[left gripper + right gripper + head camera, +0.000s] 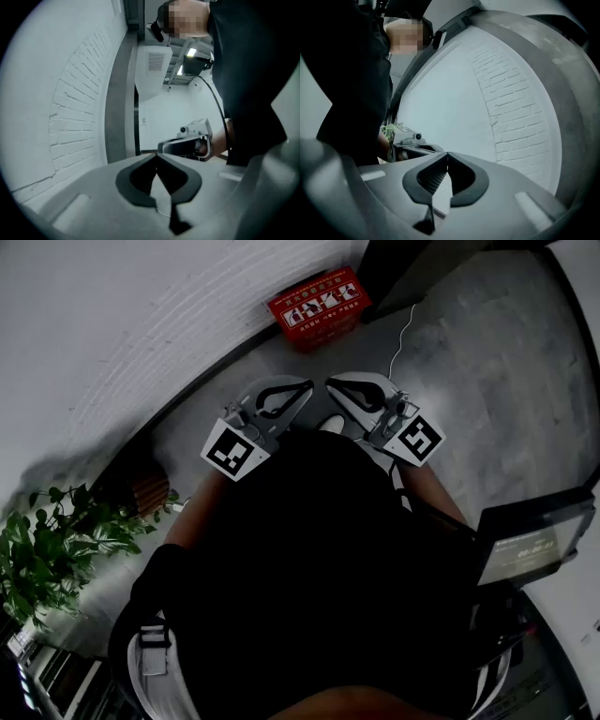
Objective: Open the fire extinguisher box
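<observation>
The red fire extinguisher box [319, 304] stands on the grey floor against the white brick wall, lid down, well ahead of both grippers. My left gripper [302, 387] and right gripper [332, 384] are held side by side in front of the person's dark torso, tips pointing at each other, far short of the box. In the left gripper view the jaws [156, 155] meet at their tips with nothing between them. The right gripper [447, 154] is the same, shut and empty. Each gripper shows in the other's view, the right gripper [187, 143] and the left gripper [415, 145].
A white brick wall [141, 324] runs along the left. A potted plant [52, 540] and a brown slatted object [142, 488] sit at the left. A thin white cable [403, 334] lies on the floor [487, 362]. A dark screen device [534, 540] is at the right.
</observation>
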`<state>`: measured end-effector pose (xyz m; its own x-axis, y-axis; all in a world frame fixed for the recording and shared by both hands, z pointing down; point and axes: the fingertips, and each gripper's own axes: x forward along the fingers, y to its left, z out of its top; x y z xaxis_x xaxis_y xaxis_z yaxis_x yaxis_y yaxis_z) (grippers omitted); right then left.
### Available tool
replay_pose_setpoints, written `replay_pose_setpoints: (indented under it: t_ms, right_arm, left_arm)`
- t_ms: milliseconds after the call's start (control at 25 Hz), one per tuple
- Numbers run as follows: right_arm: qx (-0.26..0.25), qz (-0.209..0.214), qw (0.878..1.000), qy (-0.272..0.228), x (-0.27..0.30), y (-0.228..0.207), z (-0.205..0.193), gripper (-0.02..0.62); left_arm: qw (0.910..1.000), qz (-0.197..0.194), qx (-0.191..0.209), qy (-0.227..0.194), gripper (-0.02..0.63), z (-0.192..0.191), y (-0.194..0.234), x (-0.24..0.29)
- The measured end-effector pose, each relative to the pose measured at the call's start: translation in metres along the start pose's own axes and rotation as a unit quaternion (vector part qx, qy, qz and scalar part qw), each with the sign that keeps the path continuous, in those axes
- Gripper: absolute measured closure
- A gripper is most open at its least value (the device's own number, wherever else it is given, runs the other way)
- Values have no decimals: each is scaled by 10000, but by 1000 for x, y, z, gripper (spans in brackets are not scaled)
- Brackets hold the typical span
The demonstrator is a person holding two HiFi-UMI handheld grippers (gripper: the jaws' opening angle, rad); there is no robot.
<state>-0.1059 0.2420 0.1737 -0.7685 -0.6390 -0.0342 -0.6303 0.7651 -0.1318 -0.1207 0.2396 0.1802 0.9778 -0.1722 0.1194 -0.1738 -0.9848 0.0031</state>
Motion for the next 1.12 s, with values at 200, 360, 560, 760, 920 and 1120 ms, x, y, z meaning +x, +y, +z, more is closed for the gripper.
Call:
replay_pose_setpoints:
  t_ms: [200,360,560,760,920,1120]
  right_arm:
    - [19,37,10000,-83,-8,-15,2,586]
    - [47,75,9999,-110,-8,-29,1,586]
    - [50,124,9999,-40,7,-42,-1,586]
    - [-77,164,9998,12,36,-63,10,586]
    - [-200,179,9995,140,61,-82,19,586]
    - [-195,274,9990,292,95,-103,18,586]
  left_arm:
    - [9999,83,141,55,601,2,2,13]
    - [9997,154,112,124,601,0,11,21]
    - [9998,193,53,70,601,-2,30,22]
    - [9996,151,147,-170,601,4,67,28]
    - [9989,219,85,-400,601,15,100,25]
    - [9987,231,77,-437,602,5,139,22]
